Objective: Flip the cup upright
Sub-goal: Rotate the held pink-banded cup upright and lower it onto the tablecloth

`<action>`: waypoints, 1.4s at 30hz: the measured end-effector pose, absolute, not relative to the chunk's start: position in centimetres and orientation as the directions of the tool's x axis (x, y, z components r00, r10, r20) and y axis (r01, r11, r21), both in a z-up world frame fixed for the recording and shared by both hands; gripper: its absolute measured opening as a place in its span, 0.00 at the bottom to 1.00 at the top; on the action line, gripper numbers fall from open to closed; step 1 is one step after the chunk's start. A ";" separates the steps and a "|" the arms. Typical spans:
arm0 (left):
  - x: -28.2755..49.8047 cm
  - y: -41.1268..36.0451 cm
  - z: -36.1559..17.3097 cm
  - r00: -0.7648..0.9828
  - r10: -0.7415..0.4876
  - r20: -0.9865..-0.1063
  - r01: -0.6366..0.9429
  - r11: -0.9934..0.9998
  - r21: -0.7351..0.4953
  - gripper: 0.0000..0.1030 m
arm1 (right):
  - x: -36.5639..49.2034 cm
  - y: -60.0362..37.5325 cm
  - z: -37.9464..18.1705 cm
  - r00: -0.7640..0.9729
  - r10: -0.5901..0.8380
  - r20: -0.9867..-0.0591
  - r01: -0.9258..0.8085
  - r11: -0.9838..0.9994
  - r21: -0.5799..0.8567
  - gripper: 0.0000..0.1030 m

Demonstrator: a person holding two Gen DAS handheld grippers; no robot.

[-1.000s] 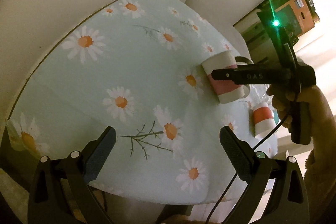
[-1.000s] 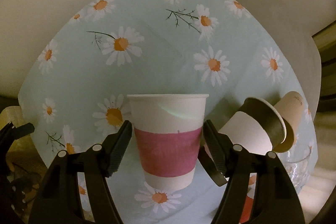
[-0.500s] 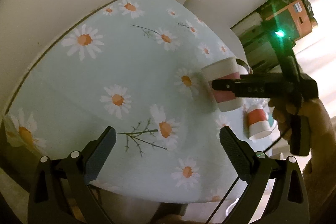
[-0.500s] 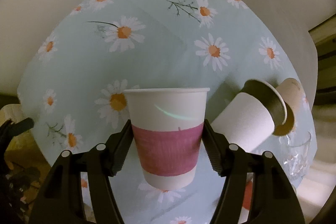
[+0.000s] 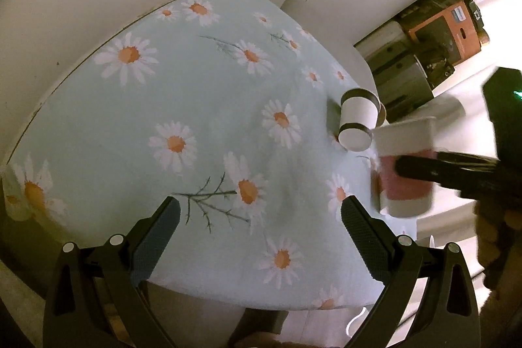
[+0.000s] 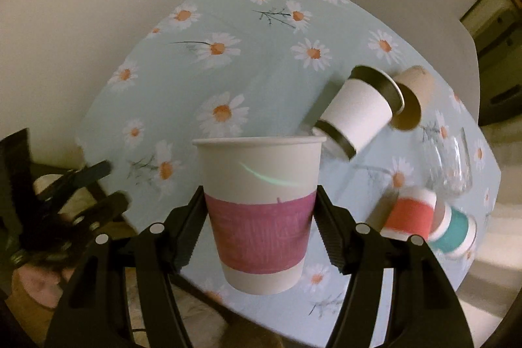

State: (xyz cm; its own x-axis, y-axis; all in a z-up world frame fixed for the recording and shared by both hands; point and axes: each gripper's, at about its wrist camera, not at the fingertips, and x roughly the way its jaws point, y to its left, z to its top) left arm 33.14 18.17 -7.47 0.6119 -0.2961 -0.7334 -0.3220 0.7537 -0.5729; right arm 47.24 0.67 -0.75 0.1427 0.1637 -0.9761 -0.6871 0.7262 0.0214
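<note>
Between the right gripper's [image 6: 257,224] fingers [image 6: 187,230], closed on its pink band, the cup [image 6: 261,211] stood mouth-up, long axis vertical, clear above the bench [image 6: 267,54]. A second earlier it hung lower, nearer the daisy cloth; it had since been lifted toward the near edge. At about 2 o'clock beyond lay a tipped white cup [image 6: 359,113]. The left gripper [image 5: 261,237] hung open and idle, probably farther off, though blur obscured this.
</note>
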 end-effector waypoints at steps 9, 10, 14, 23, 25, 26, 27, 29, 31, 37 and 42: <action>32.3 18.1 -8.0 0.595 -0.330 -0.733 -0.328 0.733 -0.596 0.94 | 43.4 -2.4 -0.3 0.149 0.228 -0.962 -0.543 0.832 0.113 0.62; 32.3 18.0 -8.1 0.592 -0.332 -0.734 -0.327 0.734 -0.596 0.94 | 43.2 -2.8 -0.7 0.147 0.238 -0.960 -0.524 0.842 0.128 0.62; 32.1 17.6 -8.4 0.576 -0.330 -0.748 -0.324 0.747 -0.580 0.94 | 42.9 -5.0 -2.9 0.123 0.295 -0.947 -0.398 0.889 0.226 0.62; 32.3 17.5 -8.4 0.574 -0.351 -0.740 -0.311 0.743 -0.593 0.94 | 43.1 -7.4 -7.5 0.126 0.305 -0.944 -0.217 0.937 0.274 0.63; 32.4 17.3 -8.4 0.570 -0.360 -0.739 -0.304 0.743 -0.597 0.94 | 43.2 -7.7 -8.3 0.136 0.294 -0.946 -0.182 0.946 0.268 0.63; 32.5 17.3 -8.4 0.569 -0.364 -0.737 -0.301 0.742 -0.599 0.94 | 43.2 -7.7 -8.6 0.147 0.285 -0.947 -0.173 0.950 0.259 0.63; 32.5 17.4 -8.3 0.571 -0.367 -0.734 -0.300 0.740 -0.603 0.94 | 43.2 -7.8 -8.9 0.152 0.279 -0.948 -0.162 0.953 0.254 0.63; 32.3 17.6 -8.2 0.576 -0.365 -0.731 -0.304 0.735 -0.607 0.94 | 43.2 -7.8 -9.6 0.140 0.277 -0.951 -0.155 0.954 0.255 0.63; 32.2 17.8 -8.1 0.581 -0.363 -0.729 -0.306 0.732 -0.609 0.94 | 43.3 -7.5 -9.9 0.135 0.276 -0.952 -0.154 0.955 0.255 0.64; 32.2 17.5 -8.0 0.576 -0.372 -0.727 -0.294 0.736 -0.610 0.94 | 43.2 -7.4 -10.1 0.115 0.281 -0.953 -0.161 0.952 0.261 0.64; 32.3 16.9 -7.9 0.568 -0.370 -0.735 -0.284 0.750 -0.597 0.94 | 42.7 -8.0 -9.2 0.137 0.284 -0.949 -0.156 0.952 0.262 0.66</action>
